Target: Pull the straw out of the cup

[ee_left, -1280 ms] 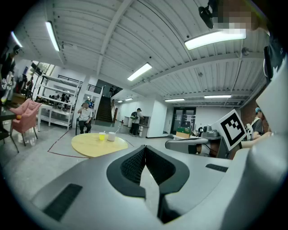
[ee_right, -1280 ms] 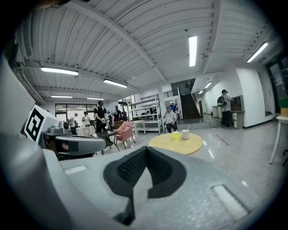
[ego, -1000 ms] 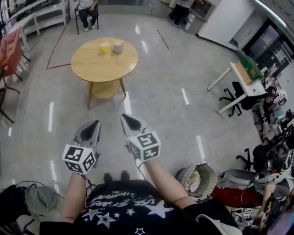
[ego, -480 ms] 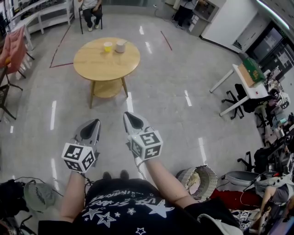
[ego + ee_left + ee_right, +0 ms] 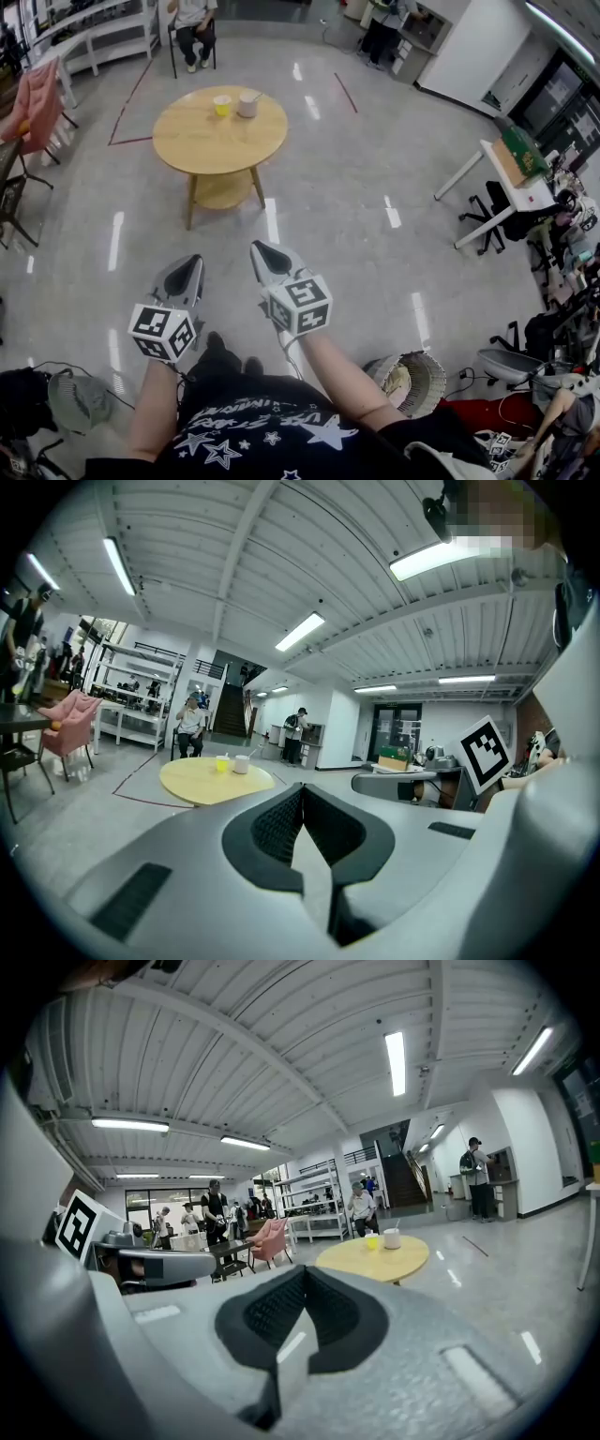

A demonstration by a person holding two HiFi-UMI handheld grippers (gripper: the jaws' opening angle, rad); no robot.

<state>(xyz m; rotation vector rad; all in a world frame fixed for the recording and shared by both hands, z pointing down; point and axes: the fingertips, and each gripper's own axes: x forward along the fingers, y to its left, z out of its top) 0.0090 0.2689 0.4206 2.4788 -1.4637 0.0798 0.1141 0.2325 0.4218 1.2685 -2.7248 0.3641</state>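
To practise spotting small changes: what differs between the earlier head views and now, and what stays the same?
The table sits slightly lower and nearer in the head view, and a leg has come forward: the person seems to step towards it. Nothing gripped or released. Left gripper and right gripper stay shut and empty; yellow cup and white cup stay put.

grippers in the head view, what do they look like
Both the left gripper and right gripper are grey, tapering to a point, with dark ribbed pads. Each carries a white cube with black markers. The person wears a black star-printed shirt.
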